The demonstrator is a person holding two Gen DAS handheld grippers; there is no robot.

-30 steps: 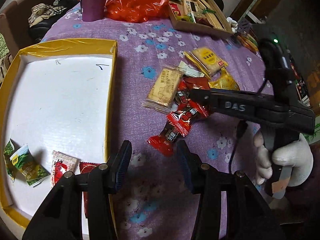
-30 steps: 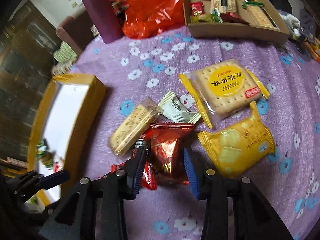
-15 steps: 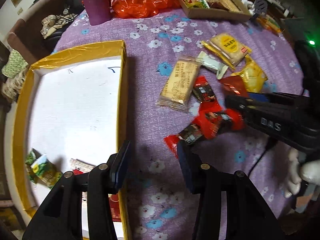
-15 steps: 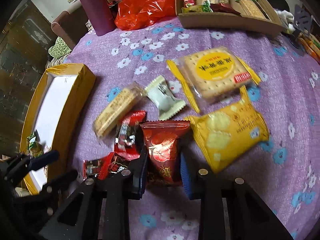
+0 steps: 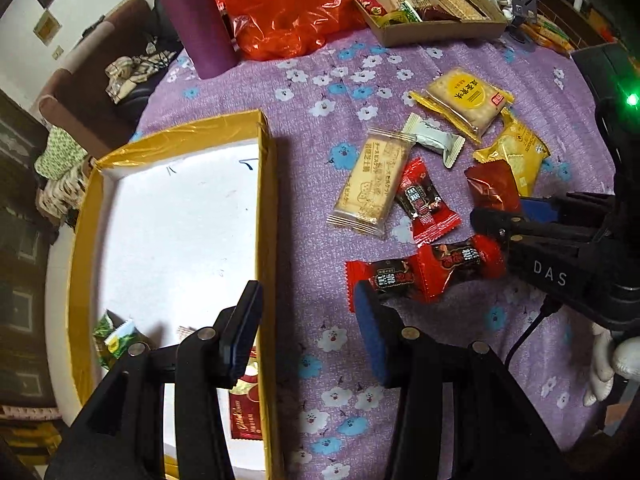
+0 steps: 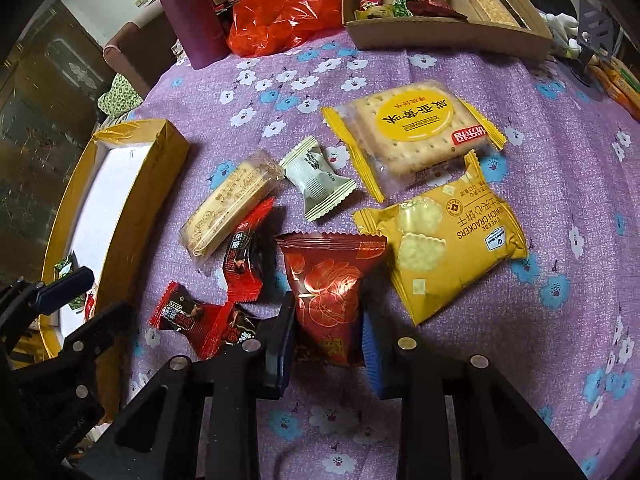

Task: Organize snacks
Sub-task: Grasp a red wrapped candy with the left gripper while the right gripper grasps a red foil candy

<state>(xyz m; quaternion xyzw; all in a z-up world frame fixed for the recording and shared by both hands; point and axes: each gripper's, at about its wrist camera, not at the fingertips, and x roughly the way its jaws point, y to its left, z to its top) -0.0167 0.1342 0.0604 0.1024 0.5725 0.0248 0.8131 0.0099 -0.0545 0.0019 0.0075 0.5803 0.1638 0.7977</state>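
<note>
The right claw (image 6: 328, 340) is closed on the lower end of a dark red snack bag (image 6: 330, 280); both blue pads press its sides, and the bag lies on the surface (image 6: 560, 200) with its top pointing away from the claw. Just beside it on the right lies a yellow cracker pack (image 6: 444, 248), and past that a clear biscuit pack with a yellow round label (image 6: 412, 128). To the left of the red bag are two red candies (image 6: 200, 316) touching each other near the left finger, a third red candy (image 6: 244, 256), a long biscuit bar (image 6: 228, 204) and a pale green candy (image 6: 316, 178).

The left claw (image 5: 308, 336) is half open and holds nothing. One finger (image 5: 240, 332) hangs over the inside of the yellow box (image 5: 266, 200), the other over the purple flowered cloth, near the two red candies (image 5: 424, 272). In the box, at its near end, lie a green packet (image 5: 116, 340) and a red packet (image 5: 246, 408), partly hidden by the claw.

At the far edge of the surface stand a purple bottle (image 5: 192, 16), an orange plastic bag (image 5: 284, 8) and a cardboard tray (image 5: 440, 32) with more snacks. A hand in a white glove (image 5: 616, 364) holds the handle of the right claw.
</note>
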